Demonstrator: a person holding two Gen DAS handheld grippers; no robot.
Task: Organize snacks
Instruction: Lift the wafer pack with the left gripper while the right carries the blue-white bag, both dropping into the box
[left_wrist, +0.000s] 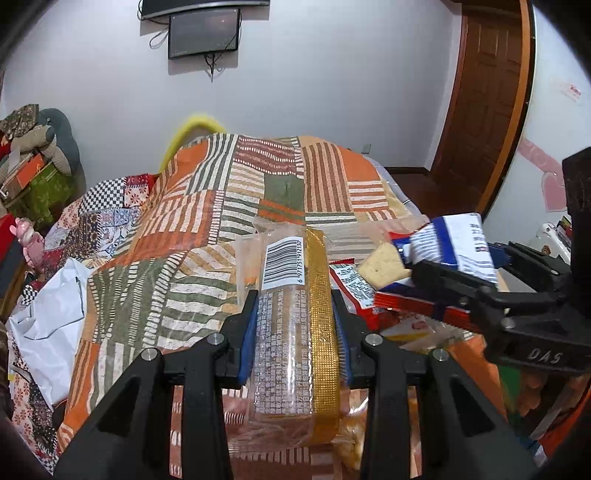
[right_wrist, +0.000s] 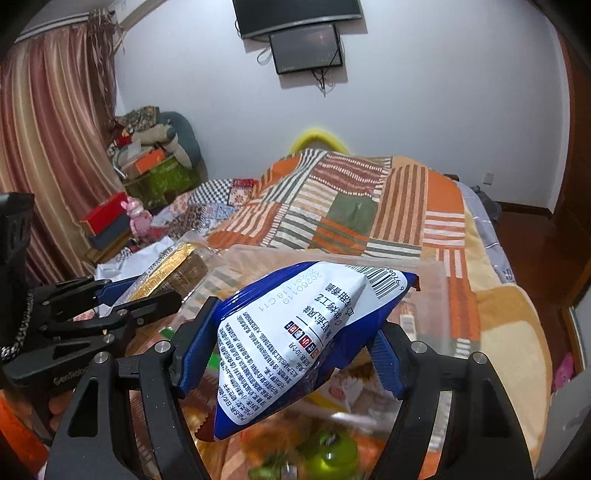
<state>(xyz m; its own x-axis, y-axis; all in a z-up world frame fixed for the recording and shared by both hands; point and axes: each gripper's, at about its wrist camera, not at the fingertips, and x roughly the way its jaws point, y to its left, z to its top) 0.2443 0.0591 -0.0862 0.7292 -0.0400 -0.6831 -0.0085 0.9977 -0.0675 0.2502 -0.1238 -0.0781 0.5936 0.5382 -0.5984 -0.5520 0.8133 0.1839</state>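
My left gripper (left_wrist: 294, 332) is shut on a clear snack packet with a gold stripe and barcode (left_wrist: 291, 295), held upright above the patchwork bed. It also shows in the right wrist view (right_wrist: 166, 269). My right gripper (right_wrist: 286, 341) is shut on a blue and white snack bag (right_wrist: 295, 332), held above a pile of snacks. The same bag shows in the left wrist view (left_wrist: 454, 247), to the right of my left gripper. A red cracker box (left_wrist: 388, 280) lies under it.
A patchwork blanket (left_wrist: 207, 236) covers the bed. A clear plastic bin (right_wrist: 439, 295) sits under the right gripper with snacks inside. A green item (right_wrist: 332, 454) lies below. A white bag (left_wrist: 48, 317) lies at the left. Boxes and clutter (right_wrist: 147, 173) stand by the curtain.
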